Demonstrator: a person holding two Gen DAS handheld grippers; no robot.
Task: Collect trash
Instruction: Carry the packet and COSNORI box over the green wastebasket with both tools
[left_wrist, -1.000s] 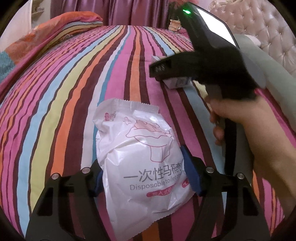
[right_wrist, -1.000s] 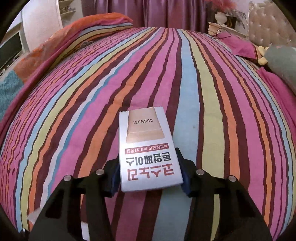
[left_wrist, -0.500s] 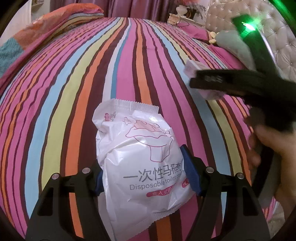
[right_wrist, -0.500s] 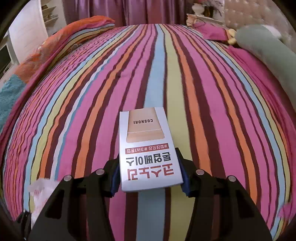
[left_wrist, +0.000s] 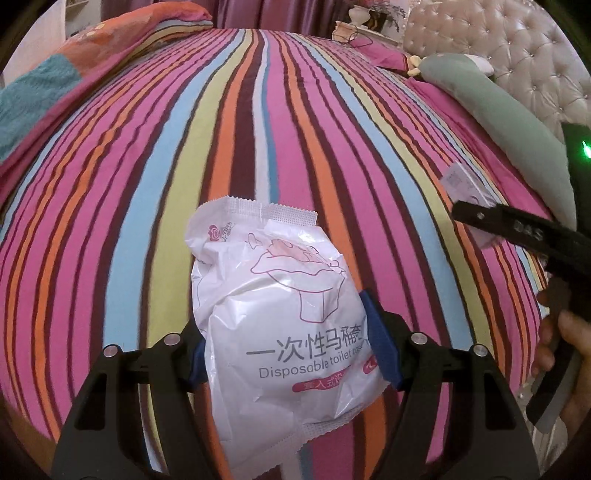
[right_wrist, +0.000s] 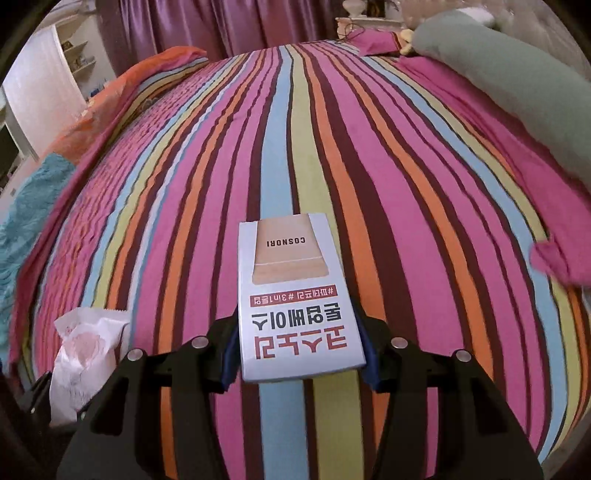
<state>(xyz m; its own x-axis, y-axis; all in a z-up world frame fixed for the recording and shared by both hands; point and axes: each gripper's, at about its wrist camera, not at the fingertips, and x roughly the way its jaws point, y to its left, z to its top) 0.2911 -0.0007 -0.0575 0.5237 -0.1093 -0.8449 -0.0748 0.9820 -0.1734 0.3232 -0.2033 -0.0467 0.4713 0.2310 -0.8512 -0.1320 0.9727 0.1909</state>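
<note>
So the left gripper (left_wrist: 284, 354) has its blue pads (left_wrist: 380, 350) squeezed onto a puffy white plastic packet (left_wrist: 280, 325), and you can read "Disposable toilet" on it under a row of big Chinese characters, plus a pink line drawing of a toilet and a little flower logo near the crimped top edge. There's a pink oval label lower down too, but it's too small for me to make out. The right gripper (right_wrist: 299, 354) is clamped on a flat grey-white box (right_wrist: 295, 306) that sits upside down to the camera: "COSNORI" on a tan panel, a red strip with hashtags and "3in1", then big red Korean lettering. Both things hang above a bed with a loud striped bedspread (left_wrist: 258, 129), pink, orange, blue, lime and maroon. Around that: a long grey-green bolster pillow (right_wrist: 517, 74) on the right, a tufted cream headboard (left_wrist: 498, 48), purple curtains (right_wrist: 221, 26) at the back, an orange quilt (left_wrist: 122, 33) bunched on the left. In the left view the other gripper and a hand (left_wrist: 569, 350) cut across the right edge, covering part of the box.
</note>
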